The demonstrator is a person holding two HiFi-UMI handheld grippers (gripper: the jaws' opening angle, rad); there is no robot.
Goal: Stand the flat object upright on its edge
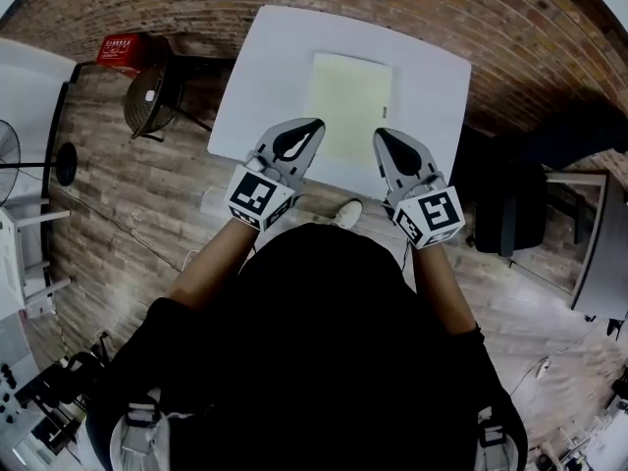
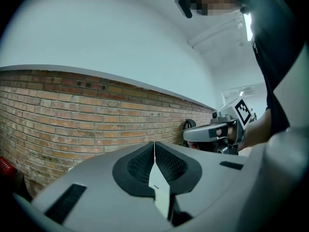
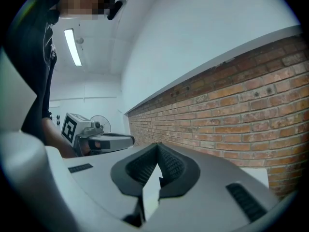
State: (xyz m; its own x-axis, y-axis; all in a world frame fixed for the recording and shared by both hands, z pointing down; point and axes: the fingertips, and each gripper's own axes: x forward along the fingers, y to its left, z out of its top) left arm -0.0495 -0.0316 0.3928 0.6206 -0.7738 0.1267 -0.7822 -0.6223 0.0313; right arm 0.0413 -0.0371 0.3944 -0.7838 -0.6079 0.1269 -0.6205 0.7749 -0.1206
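Observation:
A flat pale yellow-green sheet point(image 1: 350, 106) lies on the white table point(image 1: 265, 67), seen only in the head view. My left gripper point(image 1: 312, 123) hovers over the table's near edge, just left of the sheet, with its jaws shut and nothing between them. On the other side, my right gripper point(image 1: 380, 133) sits at the sheet's near right corner, also shut and empty. Each gripper view looks up at a brick wall, with its own jaws closed tip to tip: left gripper point(image 2: 154, 143), right gripper point(image 3: 157, 144). Neither gripper view shows the sheet.
A brick wall point(image 2: 72, 110) rises beyond the table. A dark round-backed chair point(image 1: 149, 101) and a red box point(image 1: 120, 51) stand left of the table. Dark furniture point(image 1: 515, 204) stands to the right. A white shoe point(image 1: 344, 214) shows under the table's near edge.

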